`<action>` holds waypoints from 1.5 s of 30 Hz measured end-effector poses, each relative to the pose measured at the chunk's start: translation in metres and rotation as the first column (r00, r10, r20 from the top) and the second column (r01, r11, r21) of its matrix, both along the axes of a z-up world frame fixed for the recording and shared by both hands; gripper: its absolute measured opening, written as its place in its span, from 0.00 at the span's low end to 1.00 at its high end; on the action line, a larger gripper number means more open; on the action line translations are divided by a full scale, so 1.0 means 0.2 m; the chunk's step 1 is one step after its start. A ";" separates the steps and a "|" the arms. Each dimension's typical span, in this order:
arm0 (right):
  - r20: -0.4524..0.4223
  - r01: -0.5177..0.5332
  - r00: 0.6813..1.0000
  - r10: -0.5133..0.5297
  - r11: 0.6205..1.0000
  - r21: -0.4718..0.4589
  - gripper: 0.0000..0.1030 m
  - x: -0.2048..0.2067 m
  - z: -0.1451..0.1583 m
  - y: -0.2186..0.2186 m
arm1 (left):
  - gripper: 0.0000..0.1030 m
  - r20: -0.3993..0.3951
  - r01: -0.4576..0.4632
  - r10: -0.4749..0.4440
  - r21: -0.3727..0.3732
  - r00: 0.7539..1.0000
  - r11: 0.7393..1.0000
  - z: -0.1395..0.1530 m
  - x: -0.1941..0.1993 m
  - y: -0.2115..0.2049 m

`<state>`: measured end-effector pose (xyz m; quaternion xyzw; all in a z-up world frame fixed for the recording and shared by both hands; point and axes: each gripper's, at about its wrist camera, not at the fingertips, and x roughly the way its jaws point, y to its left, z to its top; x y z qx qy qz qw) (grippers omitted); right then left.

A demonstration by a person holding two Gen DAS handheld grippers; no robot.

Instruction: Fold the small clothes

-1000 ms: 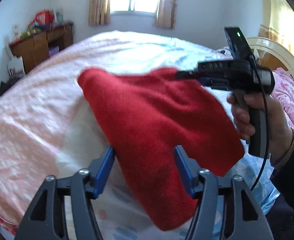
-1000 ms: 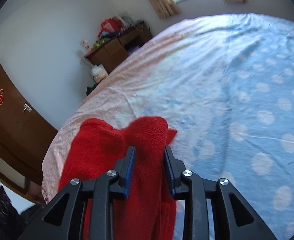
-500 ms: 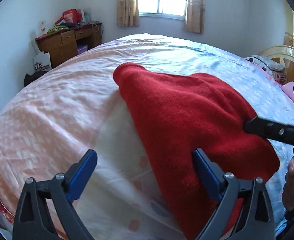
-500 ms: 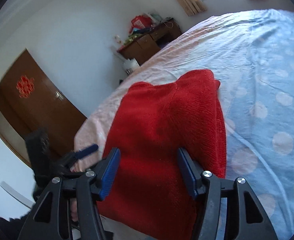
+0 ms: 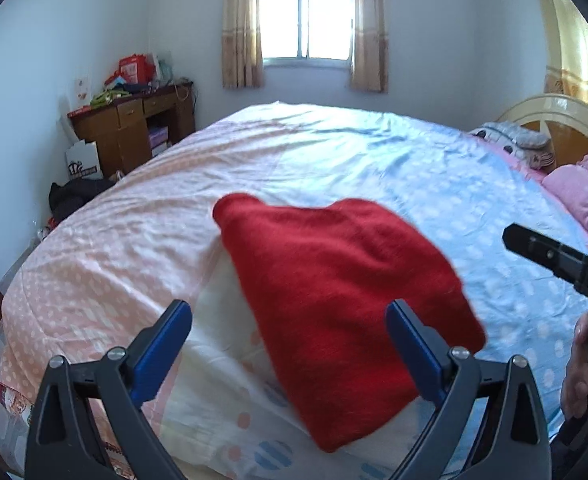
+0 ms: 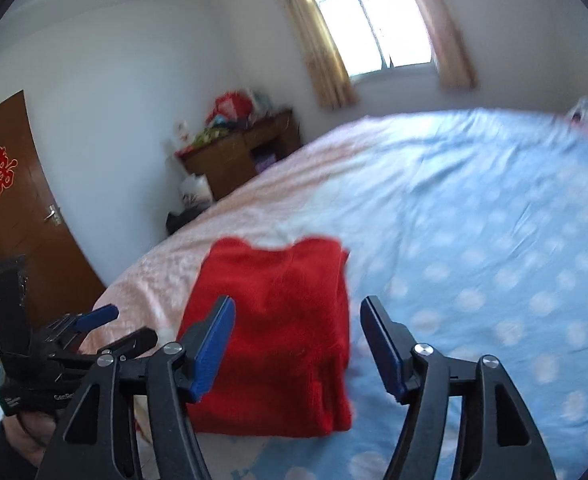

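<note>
A red knitted garment (image 5: 334,300) lies folded on the bedspread (image 5: 133,240) near the bed's front edge. My left gripper (image 5: 289,344) hovers just in front of it, open wide, its blue pads clear of the cloth. In the right wrist view the same red garment (image 6: 277,336) sits as a neat rectangle under my right gripper (image 6: 296,320). Its jaws are opening and nothing is pinched between them. The left gripper (image 6: 121,326) shows at the lower left there, beside the garment. One black finger (image 5: 534,246) of the right tool enters the left view from the right.
The bedspread turns from pink on the left to blue with white dots (image 6: 494,260) on the right. A cluttered wooden desk (image 5: 133,128) stands by the far wall. There is a brown door (image 6: 17,208) at the left, and pink pillows (image 5: 582,192) and a headboard (image 5: 554,120) at the right.
Both grippers let go of the red garment and drew back from it with their jaws widening. The garment now lies folded on the bed, and the right gripper has swung away to the right.
</note>
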<state>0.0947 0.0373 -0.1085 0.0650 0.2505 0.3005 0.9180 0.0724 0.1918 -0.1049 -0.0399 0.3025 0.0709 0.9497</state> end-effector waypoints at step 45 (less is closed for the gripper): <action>0.157 0.073 0.985 -0.075 0.997 0.019 0.76 -0.20 0.14 -0.07 | 1.00 0.071 0.028 -0.029 0.015 0.997 0.999 0.10 -0.04 -0.05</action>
